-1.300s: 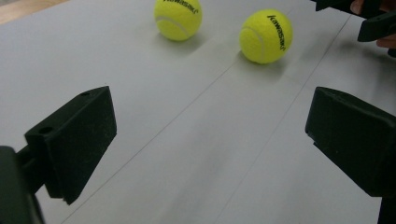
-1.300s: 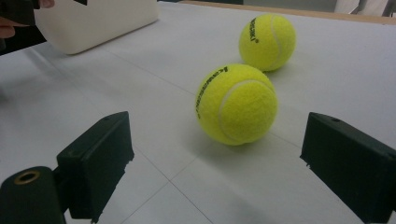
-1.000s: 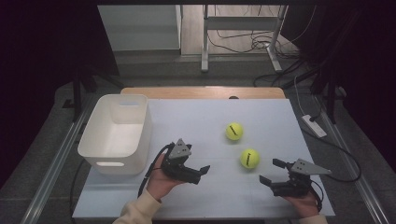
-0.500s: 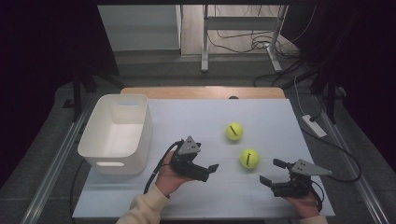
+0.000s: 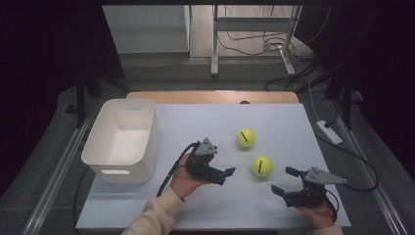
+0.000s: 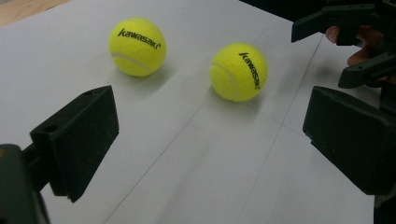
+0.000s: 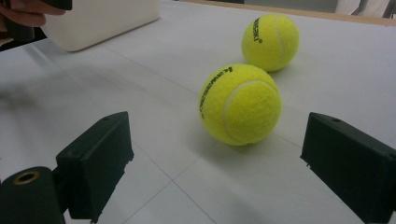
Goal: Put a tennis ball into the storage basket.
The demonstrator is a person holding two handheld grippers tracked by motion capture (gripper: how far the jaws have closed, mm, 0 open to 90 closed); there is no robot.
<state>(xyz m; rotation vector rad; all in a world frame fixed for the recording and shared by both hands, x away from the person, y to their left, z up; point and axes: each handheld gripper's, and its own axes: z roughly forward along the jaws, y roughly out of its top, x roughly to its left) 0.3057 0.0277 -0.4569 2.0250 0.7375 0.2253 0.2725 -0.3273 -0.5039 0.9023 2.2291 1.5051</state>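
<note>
left tongs point(image 5: 229, 172), wide and empty, now advanced rightward toward near tennis ball point(image 5: 262, 166); right tongs point(image 5: 285, 181) wide, unmoved; both balls on worktop point(image 5: 195, 122), pickup pending.

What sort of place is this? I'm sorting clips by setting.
Probably a lab or recording workspace, not a home: a white-covered table on a metal frame, loose cables on the floor, dark surroundings, and handheld tongs beside two tennis balls and a white bin.

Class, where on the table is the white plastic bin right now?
In the high view the white plastic bin stands empty at the white table's left edge, left of the left gripper, apart from both yellow tennis balls.
</note>
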